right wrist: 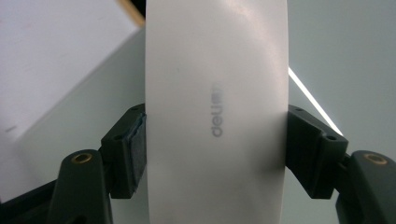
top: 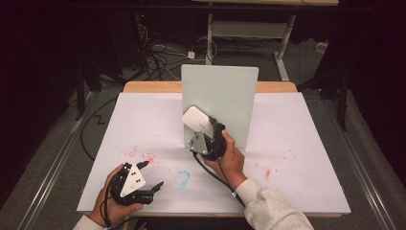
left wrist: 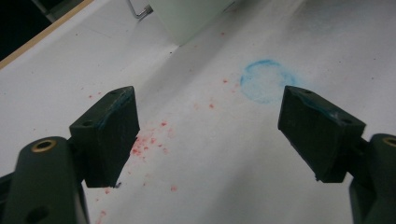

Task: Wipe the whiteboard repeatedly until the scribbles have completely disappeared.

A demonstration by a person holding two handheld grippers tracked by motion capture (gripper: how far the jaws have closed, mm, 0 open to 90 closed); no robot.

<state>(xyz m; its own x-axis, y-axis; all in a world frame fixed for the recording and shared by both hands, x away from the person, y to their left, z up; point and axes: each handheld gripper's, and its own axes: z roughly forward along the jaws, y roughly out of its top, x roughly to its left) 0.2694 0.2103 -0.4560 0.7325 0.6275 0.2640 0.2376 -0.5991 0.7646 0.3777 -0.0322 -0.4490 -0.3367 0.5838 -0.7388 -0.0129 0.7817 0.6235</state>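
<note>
1. The right gripper [top: 207,134] clamps a white eraser [top: 197,120] against the upright board [top: 230,91], mid-table.
2. The left gripper [top: 152,176] rests open at the near left, over red specks [left wrist: 149,140] beside a blue ring [left wrist: 264,80].

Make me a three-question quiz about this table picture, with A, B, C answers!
1. Where is the flat white rounded eraser block?
A. in front of the upright pale green board
B. on the floor
C. under the table

2. What colour is the smudged chalk ring on the white table sheet?
A. yellow
B. blue
C. black

3. How is the left gripper?
A. clamped on a cup
B. open, holding nothing
C. taped shut

Answers: 1 A, the right gripper holds it against the board; 2 B, the ring is blue; 3 B, jaws stand wide apart.
</note>
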